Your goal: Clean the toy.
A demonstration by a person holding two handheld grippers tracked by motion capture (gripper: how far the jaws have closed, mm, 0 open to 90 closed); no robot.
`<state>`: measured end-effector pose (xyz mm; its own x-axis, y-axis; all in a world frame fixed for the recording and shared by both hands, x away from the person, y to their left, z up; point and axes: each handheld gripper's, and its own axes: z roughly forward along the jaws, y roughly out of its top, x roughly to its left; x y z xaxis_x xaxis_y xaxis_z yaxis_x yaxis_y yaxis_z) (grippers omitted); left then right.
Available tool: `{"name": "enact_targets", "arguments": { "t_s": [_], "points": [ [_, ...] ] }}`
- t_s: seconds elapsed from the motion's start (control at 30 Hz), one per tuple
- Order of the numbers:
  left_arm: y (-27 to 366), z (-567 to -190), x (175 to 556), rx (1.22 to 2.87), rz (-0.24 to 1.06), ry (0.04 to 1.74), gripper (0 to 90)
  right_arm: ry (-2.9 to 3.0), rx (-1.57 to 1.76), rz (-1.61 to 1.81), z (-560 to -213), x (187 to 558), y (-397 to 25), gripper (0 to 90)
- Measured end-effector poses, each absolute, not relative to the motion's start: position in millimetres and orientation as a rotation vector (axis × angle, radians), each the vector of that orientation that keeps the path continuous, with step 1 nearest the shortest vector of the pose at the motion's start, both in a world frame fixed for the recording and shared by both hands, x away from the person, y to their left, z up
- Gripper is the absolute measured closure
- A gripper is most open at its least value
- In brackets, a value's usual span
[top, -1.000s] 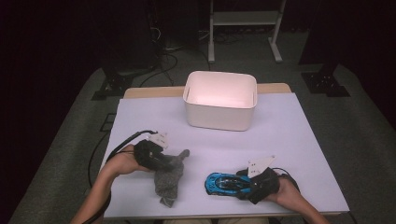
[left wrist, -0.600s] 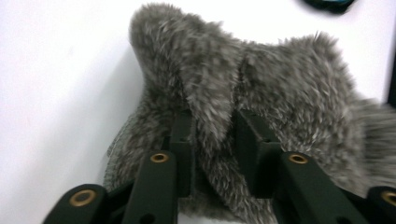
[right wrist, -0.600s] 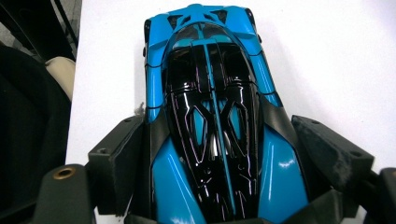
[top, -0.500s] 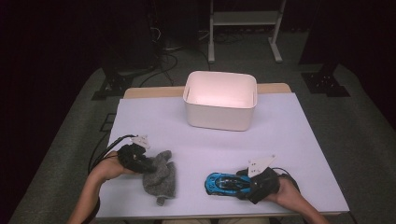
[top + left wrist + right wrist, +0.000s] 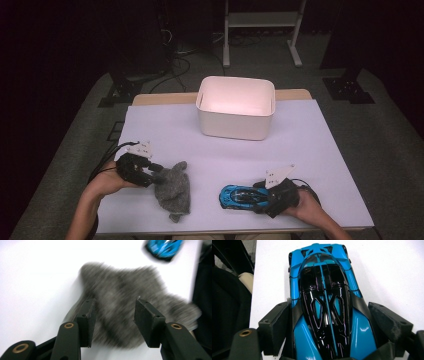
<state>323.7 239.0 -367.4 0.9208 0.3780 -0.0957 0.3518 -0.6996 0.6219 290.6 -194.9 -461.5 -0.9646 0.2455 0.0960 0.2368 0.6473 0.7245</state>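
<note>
A grey plush toy (image 5: 172, 192) lies flat on the white table near its front left. My left gripper (image 5: 152, 172) sits at the toy's left edge. In the left gripper view its jaws stand open, and the blurred grey plush toy (image 5: 125, 302) lies between and beyond my left gripper (image 5: 113, 305). A blue and black toy car (image 5: 240, 196) rests on the table at the front right. My right gripper (image 5: 262, 197) is shut on its rear end. In the right gripper view the pads of my right gripper (image 5: 328, 307) press both flanks of the toy car (image 5: 324, 290).
A white plastic bin (image 5: 235, 127) stands at the back middle of the table (image 5: 310, 150), open and pink-lit inside. Cables trail off the table's left edge. Dark floor and stands lie beyond the table.
My left gripper has pulled back to the left, and the grey plush toy has shifted left with it. The right gripper and the car have stayed put.
</note>
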Motion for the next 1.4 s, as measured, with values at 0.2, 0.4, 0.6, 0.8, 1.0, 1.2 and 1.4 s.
{"name": "enact_targets", "arguments": {
  "t_s": [0.2,0.4,0.6,0.8,1.0,1.2,1.4],
  "points": [
    [199,-362,313,2.385,0.026,0.344,49.8,2.841,0.42,1.253,-462,291,-195,19.4],
    [169,-383,313,2.427,-0.029,0.275,49.7,2.84,0.422,1.25,-462,290,-195,19.1],
    [166,-412,319,2.57,-0.002,0.321,49.5,2.84,0.41,1.246,-462,291,-195,19.4],
    [193,-421,324,2.567,0.011,0.436,49.3,2.842,0.41,1.244,-461,291,-195,19.4],
    [220,-417,326,2.504,0.05,0.52,47.9,2.848,0.405,1.233,-460,293,-188,17.9],
    [219,-409,328,2.447,0.068,0.518,44.1,2.863,0.381,1.201,-456,296,-175,15.5],
    [214,-398,329,2.383,0.104,0.521,38.5,2.886,0.34,1.127,-457,299,-158,13.7]
  ]
}}
